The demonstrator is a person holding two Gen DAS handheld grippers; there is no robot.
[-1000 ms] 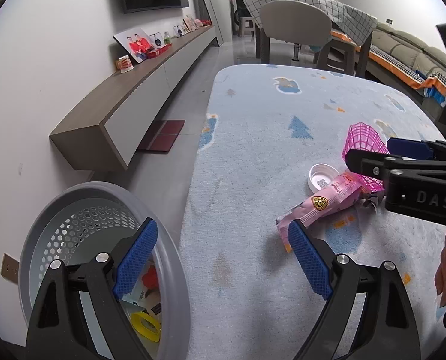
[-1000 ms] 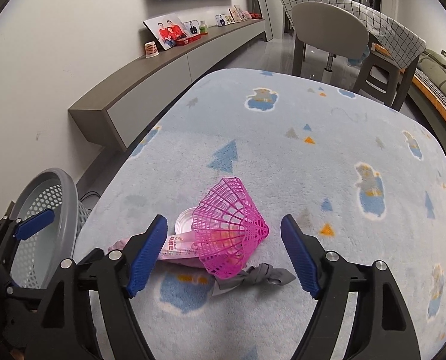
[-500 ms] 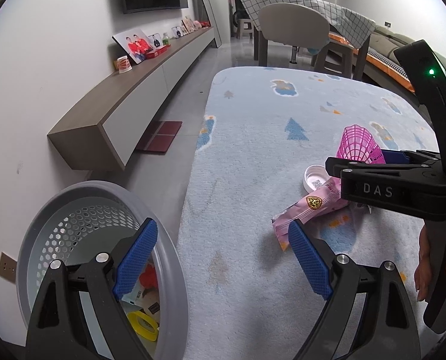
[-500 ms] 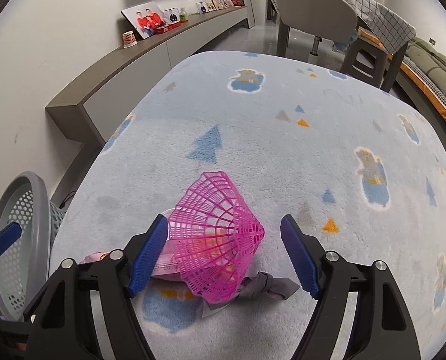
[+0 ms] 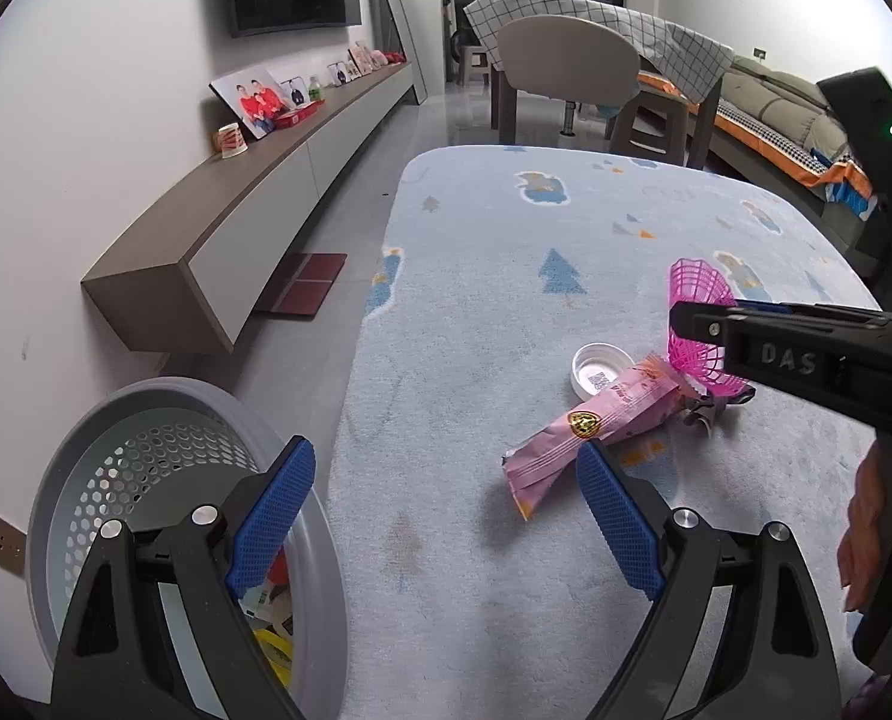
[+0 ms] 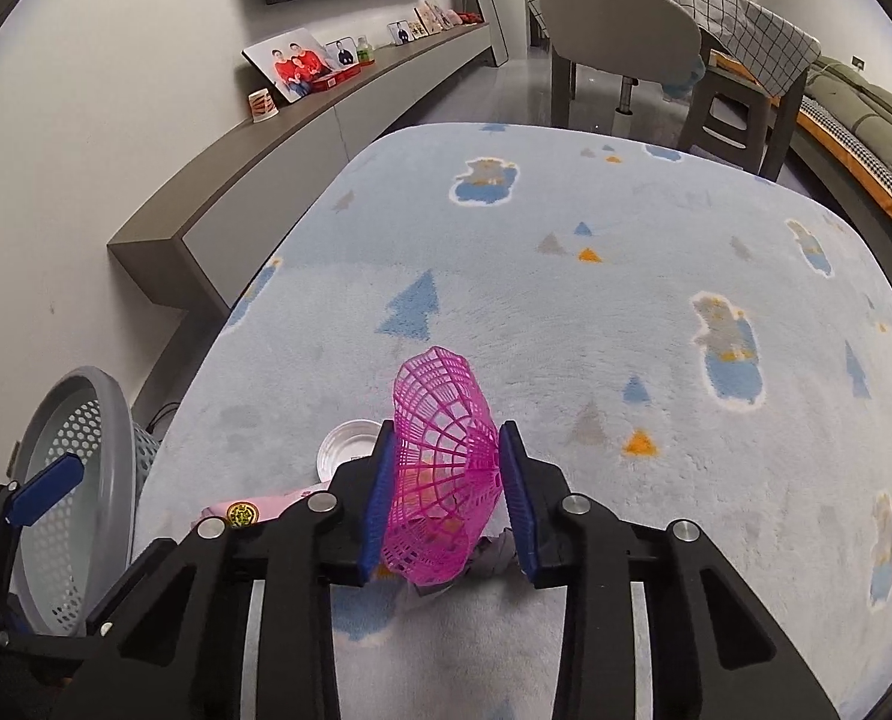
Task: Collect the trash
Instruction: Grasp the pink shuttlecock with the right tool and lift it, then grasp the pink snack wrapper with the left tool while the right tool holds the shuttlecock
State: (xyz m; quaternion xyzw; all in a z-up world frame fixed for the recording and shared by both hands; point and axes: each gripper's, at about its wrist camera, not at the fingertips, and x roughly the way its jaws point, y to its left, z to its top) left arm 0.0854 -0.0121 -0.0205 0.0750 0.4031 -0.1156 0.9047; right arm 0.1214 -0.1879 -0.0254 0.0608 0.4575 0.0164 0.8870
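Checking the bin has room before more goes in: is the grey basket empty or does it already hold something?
Not empty. The grey basket already holds scraps at its bottom: a yellow piece and paper bits. Most of its inside shows bare.

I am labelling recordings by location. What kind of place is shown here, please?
Most likely a home living room: a patterned blue rug covers the floor, family photos stand on a low wall cabinet, and a sofa sits beyond a dining table.
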